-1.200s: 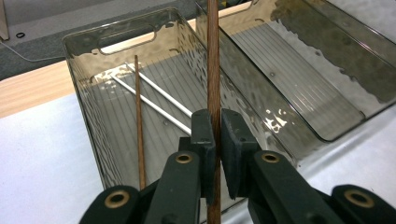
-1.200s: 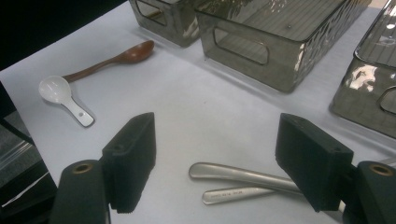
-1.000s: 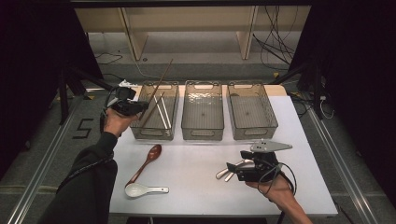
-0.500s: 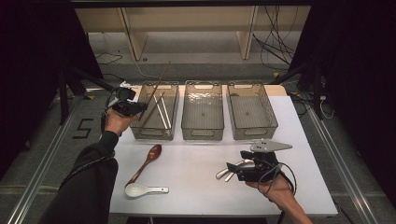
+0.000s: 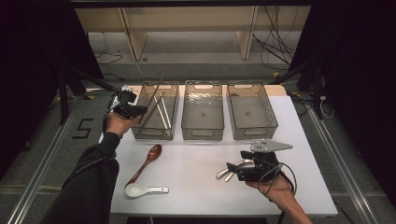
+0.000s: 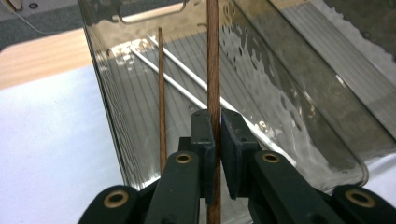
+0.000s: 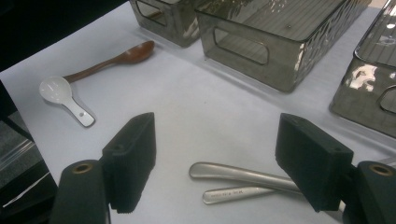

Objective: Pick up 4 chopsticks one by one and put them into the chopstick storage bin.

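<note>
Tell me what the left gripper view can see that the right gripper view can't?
Left gripper view: the left gripper shut on a brown chopstick, over a bin holding another brown chopstick and two pale ones.

Right gripper view: the open right gripper above two metal handles, plus a wooden spoon and white spoon.

Both: the white table and clear bins.

A white-covered table [image 5: 196, 177] carries three clear bins [image 5: 202, 116] in a row along its far edge. Near the left front corner lie a wooden spoon [image 5: 145, 161] and a white ceramic spoon [image 5: 139, 190]; toward the right front, seemingly two metal handles [image 7: 243, 182].
</note>
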### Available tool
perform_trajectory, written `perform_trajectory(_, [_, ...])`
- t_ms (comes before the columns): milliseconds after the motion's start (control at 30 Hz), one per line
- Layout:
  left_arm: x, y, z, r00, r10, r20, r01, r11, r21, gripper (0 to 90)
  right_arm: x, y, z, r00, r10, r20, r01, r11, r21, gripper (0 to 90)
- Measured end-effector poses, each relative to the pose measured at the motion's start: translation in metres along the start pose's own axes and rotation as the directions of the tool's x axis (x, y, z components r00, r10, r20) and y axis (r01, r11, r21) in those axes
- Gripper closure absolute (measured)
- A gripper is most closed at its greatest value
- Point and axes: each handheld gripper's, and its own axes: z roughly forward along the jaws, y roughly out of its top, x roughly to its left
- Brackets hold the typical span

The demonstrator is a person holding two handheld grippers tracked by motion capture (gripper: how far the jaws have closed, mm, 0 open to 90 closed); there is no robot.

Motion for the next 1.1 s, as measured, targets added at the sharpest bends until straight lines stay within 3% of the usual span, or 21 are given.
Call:
perform_trajectory(133, [0.001, -0.005, 0.005, 0.9997, -0.023, 0.008, 0.023, 0.9996, 0.015, 81.9, 0.0, 0.0, 0.0, 1.0, -0.001, 0.0, 0.001, 1.0, 0.001, 29.9])
perform_trajectory(267, [0.001, -0.005, 0.004, 0.9988, -0.042, 0.026, 0.042, 0.999, 0.017, 74.9, 0.0, 0.0, 0.0, 1.0, 0.0, 0.0, 0.0, 1.0, 0.002, 29.9])
perform_trajectory(600, [-0.016, -0.004, -0.027, 0.9937, -0.058, 0.096, 0.06, 0.9979, -0.024, 49.5, 0.0, 0.0, 0.0, 1.0, 0.002, 0.002, -0.002, 1.0, 0.0, 29.9])
perform_trajectory(833, [-0.027, -0.012, -0.044, 0.9875, -0.038, 0.153, 0.046, 0.9978, -0.048, 39.5, 0.0, 0.0, 0.0, 1.0, 0.001, 0.004, -0.001, 1.0, -0.002, 29.9])
perform_trajectory(933, [-0.033, -0.015, -0.047, 0.9866, -0.023, 0.161, 0.035, 0.997, -0.07, 34.0, 0.001, 0.0, -0.001, 1.0, 0.0, 0.005, 0.0, 1.0, -0.001, 29.9])
perform_trajectory(1100, [-0.041, -0.023, -0.05, 0.9869, 0.012, 0.161, -0.002, 0.9982, -0.059, 27.6, 0.001, 0.0, -0.001, 1.0, -0.004, 0.007, 0.004, 1.0, -0.006, 29.9])
